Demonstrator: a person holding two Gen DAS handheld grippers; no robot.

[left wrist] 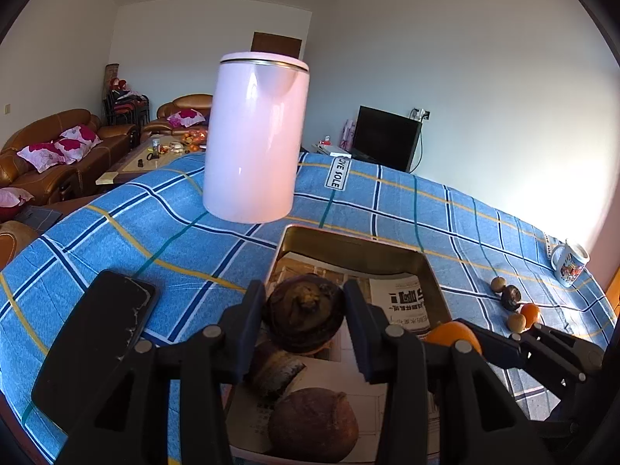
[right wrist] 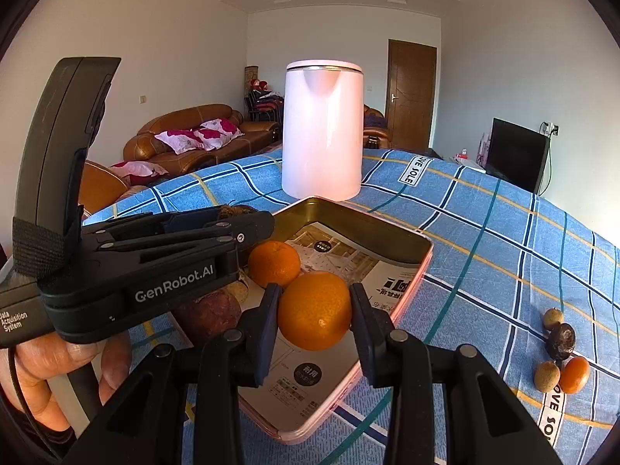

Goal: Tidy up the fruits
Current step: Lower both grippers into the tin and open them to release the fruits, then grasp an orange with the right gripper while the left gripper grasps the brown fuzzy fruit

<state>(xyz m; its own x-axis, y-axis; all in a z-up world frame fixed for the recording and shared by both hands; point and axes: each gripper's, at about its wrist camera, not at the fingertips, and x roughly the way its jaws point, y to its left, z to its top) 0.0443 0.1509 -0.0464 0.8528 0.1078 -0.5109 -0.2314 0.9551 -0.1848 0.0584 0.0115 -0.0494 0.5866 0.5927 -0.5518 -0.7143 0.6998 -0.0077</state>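
Observation:
My left gripper [left wrist: 305,310] is shut on a dark brown round fruit [left wrist: 304,316] and holds it over the pink tray [left wrist: 348,242], which is lined with printed paper. Two more brown fruits [left wrist: 313,424] lie in the tray below it. My right gripper [right wrist: 314,312] is shut on an orange [right wrist: 314,310] over the tray's [right wrist: 372,228] near right side. A second orange [right wrist: 274,263] lies in the tray behind it. The left gripper [right wrist: 248,226] also shows in the right wrist view, over the tray's left side.
A pink kettle [left wrist: 255,135] stands behind the tray on the blue checked cloth. A black phone [left wrist: 97,345] lies at left. Several small loose fruits [right wrist: 560,352] lie on the cloth at right, near a printed mug [left wrist: 569,263]. Sofas and a monitor stand beyond.

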